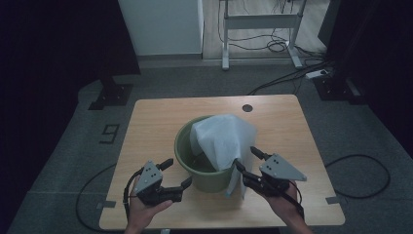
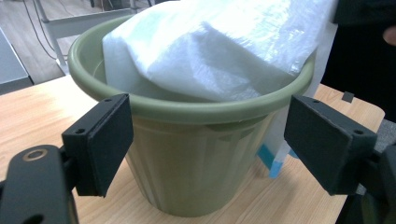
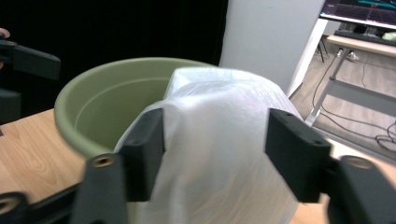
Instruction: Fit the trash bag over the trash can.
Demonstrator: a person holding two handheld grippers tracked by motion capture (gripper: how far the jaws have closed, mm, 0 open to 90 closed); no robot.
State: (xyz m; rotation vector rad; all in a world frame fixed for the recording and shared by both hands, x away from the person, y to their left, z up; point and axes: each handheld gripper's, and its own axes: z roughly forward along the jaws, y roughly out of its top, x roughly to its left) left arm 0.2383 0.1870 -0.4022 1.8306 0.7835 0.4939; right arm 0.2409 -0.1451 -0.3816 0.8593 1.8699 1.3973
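A green plastic bucket (image 1: 187, 153) stands on the wooden table (image 1: 156, 117), near its front middle. A white plastic bag (image 1: 221, 136) is draped over the bucket's right rim and hangs down its outer side. My left gripper (image 1: 178, 174) is open at the bucket's left front, jaws wide of the wall of the bucket (image 2: 196, 163). My right gripper (image 1: 246, 158) is open at the right front, its jaws on either side of the hanging bag (image 3: 219, 154), not closed on it. The bucket's rim (image 3: 84, 98) shows behind.
A round dark grommet (image 1: 247, 108) sits at the table's far edge. A desk frame (image 1: 260, 29) and cables (image 1: 292, 73) lie on the floor beyond. Stand bases (image 1: 111, 95) sit at the far left and right.
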